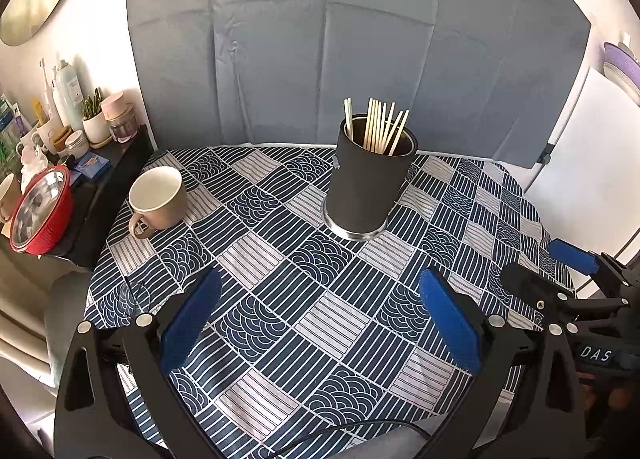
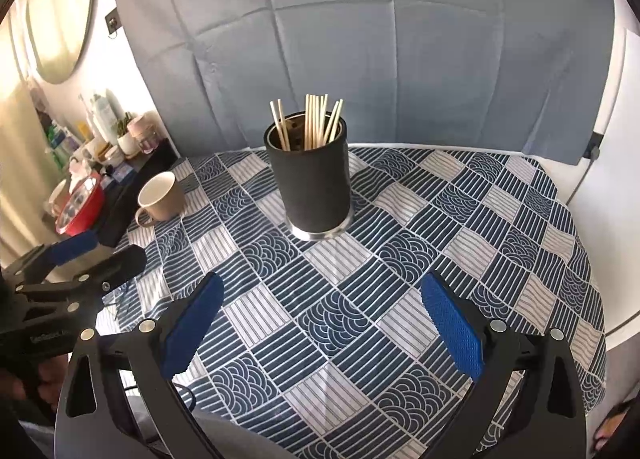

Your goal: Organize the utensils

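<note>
A black cylindrical holder (image 1: 366, 187) with a steel base stands upright at the back middle of the table; it also shows in the right wrist view (image 2: 314, 187). Several pale wooden chopsticks (image 1: 380, 127) stand in it, also seen in the right wrist view (image 2: 314, 121). My left gripper (image 1: 320, 319) is open and empty, low over the near part of the table. My right gripper (image 2: 322, 323) is open and empty, also near the front. Each gripper shows at the other view's edge: the right gripper (image 1: 560, 267) and the left gripper (image 2: 100, 251).
A beige mug (image 1: 158, 199) stands at the table's left, also in the right wrist view (image 2: 160, 197). The table carries a blue patterned cloth (image 1: 312, 271). A dark side shelf (image 1: 108, 187) to the left holds a red pot (image 1: 40, 211), jars and bottles. A grey backdrop (image 1: 340, 39) rises behind.
</note>
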Demonstrator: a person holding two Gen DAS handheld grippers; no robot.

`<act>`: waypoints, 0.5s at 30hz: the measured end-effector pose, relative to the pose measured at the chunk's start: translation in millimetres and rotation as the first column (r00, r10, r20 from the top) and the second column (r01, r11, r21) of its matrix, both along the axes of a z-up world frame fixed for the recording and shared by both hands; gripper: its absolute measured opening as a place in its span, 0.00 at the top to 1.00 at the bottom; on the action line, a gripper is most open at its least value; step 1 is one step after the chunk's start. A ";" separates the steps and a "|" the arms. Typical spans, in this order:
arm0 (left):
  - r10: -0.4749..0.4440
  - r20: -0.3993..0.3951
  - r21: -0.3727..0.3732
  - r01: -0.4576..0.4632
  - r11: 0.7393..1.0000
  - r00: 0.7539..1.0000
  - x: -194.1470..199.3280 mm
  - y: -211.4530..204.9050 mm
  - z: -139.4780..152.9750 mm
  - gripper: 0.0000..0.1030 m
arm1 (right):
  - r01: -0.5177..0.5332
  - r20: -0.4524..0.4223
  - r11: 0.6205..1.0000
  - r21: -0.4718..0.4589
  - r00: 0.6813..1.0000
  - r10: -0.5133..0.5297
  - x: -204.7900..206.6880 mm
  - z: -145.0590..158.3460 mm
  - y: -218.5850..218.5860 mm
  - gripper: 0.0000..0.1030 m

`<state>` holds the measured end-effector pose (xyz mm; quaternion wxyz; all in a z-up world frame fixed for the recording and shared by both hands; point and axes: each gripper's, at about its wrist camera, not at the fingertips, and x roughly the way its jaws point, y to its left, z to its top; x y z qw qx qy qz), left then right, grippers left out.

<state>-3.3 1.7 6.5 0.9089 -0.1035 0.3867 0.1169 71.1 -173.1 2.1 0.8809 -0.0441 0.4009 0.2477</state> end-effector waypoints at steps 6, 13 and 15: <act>0.021 -0.002 -0.007 -0.021 1.000 1.000 -0.5 5.4 -1.7 0.06 | 0.004 -0.002 1.000 -0.007 1.000 -0.004 1.8 -0.8 1.5 0.08; 0.013 -0.006 0.001 -0.013 1.000 1.000 0.2 3.8 -2.7 0.06 | 0.002 -0.002 1.000 -0.012 1.000 -0.002 2.6 -1.1 3.9 0.08; 0.019 -0.012 0.002 -0.019 1.000 1.000 0.5 3.9 -3.9 0.06 | 0.003 -0.002 1.000 -0.012 1.000 -0.003 3.1 -1.5 4.0 0.08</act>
